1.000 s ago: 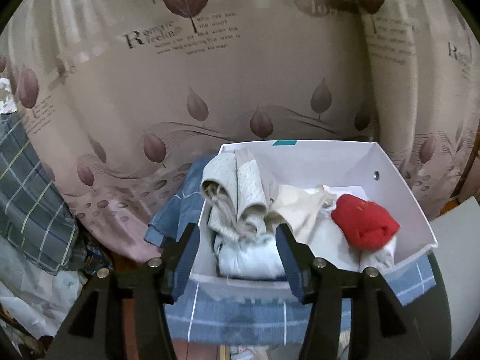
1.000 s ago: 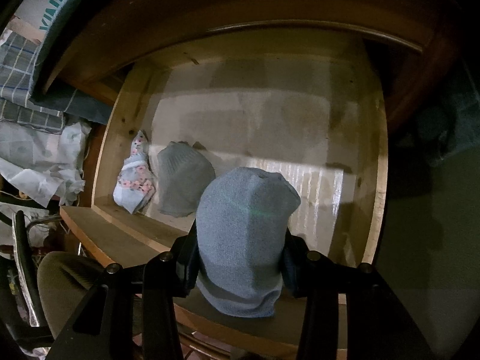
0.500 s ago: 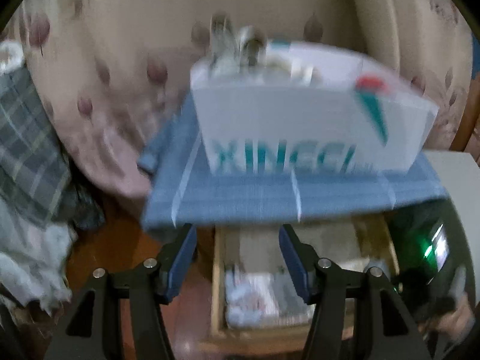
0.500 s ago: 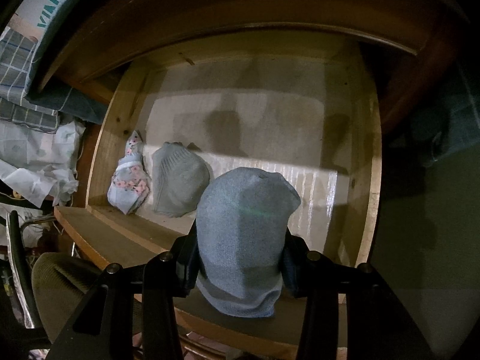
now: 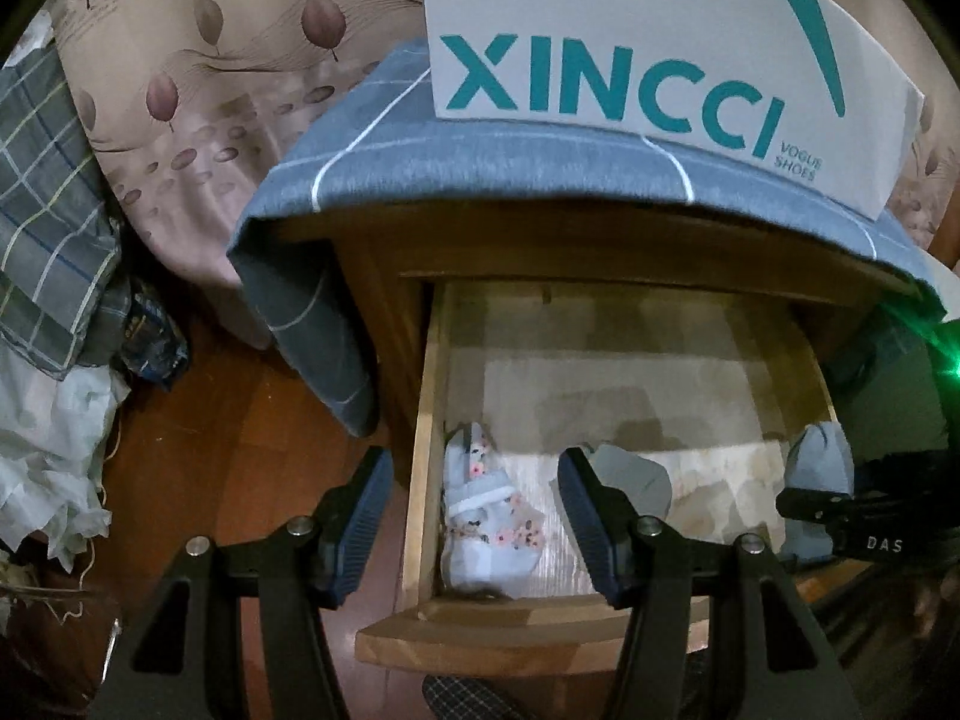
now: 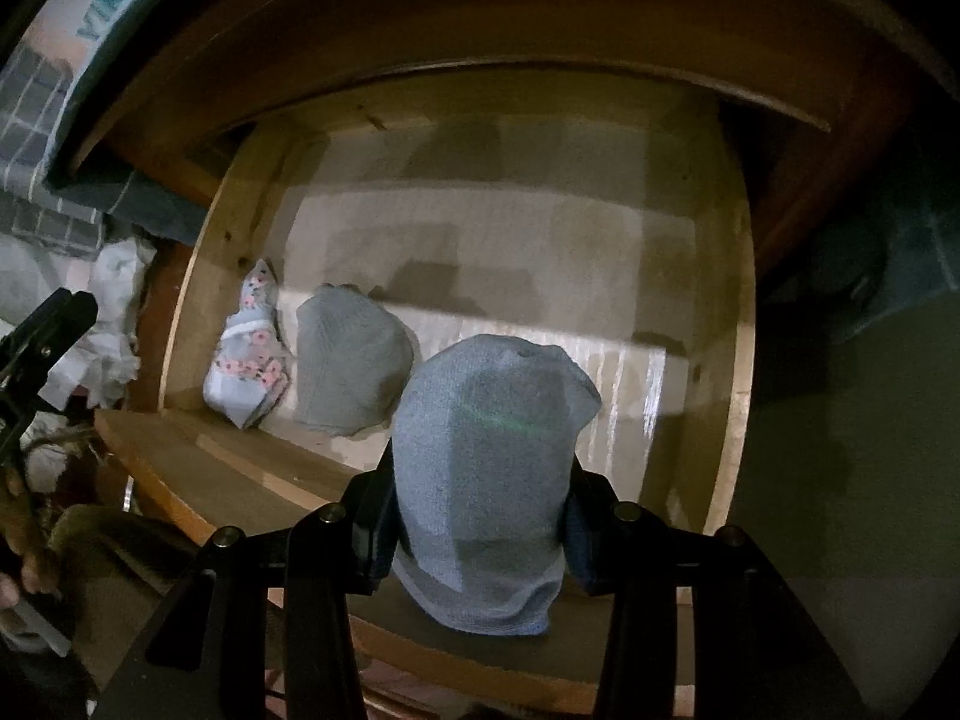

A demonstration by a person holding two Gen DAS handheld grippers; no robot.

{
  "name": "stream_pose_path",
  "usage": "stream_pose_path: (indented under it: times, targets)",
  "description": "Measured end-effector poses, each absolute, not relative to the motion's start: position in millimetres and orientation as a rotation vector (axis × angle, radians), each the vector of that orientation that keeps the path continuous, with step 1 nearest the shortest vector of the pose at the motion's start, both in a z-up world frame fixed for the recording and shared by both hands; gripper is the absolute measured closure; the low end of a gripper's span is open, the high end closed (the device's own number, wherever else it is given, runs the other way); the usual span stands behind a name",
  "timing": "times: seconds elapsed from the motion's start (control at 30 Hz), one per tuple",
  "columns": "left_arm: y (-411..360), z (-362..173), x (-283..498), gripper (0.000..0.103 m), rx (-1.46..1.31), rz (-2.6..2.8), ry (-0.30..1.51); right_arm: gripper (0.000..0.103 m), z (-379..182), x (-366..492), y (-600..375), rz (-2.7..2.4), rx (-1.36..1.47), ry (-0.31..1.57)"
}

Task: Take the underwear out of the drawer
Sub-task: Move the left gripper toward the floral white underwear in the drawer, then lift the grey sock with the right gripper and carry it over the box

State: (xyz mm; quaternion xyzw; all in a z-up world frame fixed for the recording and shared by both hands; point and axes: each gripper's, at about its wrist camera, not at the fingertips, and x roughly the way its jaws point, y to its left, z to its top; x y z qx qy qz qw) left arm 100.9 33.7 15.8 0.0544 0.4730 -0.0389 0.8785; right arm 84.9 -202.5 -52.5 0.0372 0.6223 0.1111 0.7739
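An open wooden drawer [image 5: 420, 480] holds a floral underwear [image 5: 486, 516] at its left front and a grey folded underwear [image 5: 636, 474] beside it. My left gripper [image 5: 474, 462] hangs open above the drawer's front left corner; the floral piece shows between its fingers, untouched. In the right wrist view my right gripper [image 6: 477, 510] is shut on a blue-grey underwear [image 6: 492, 438], held above the drawer's front rim [image 6: 258, 468]. The floral underwear [image 6: 249, 360] and the grey underwear [image 6: 351, 360] lie on the drawer floor to its left.
A white shoe box [image 5: 660, 60] stands on a blue checked cloth [image 5: 480, 162] that covers the cabinet top above the drawer. A leaf-print curtain [image 5: 210, 60], plaid fabric [image 5: 42, 210] and crumpled white material [image 5: 48, 450] crowd the left. Brown floor [image 5: 210, 480] lies beside the cabinet.
My left gripper has dropped from above the clothes in the shoe box to the open drawer's front. The right gripper has stayed in place, still gripping the blue-grey underwear.
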Motion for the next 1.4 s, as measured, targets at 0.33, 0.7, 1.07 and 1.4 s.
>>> stream_pose_path:
  times: [0.33,0.7,1.07,1.4]
  targets:
    - [28,14,90,0.044,0.132,-0.09,0.939,0.061,-30,74,-198,0.201,0.036,1.243]
    - [36,16,88,0.044,0.086,-0.067,0.913,0.061,67,76,-226,0.162,0.106,1.052]
    - [26,19,83,0.044,0.145,-0.087,0.883,0.061,204,97,-221,0.207,0.064,0.84]
    - [38,19,83,0.044,0.086,-0.08,0.88,0.06,232,166,-184,0.198,-0.005,0.835]
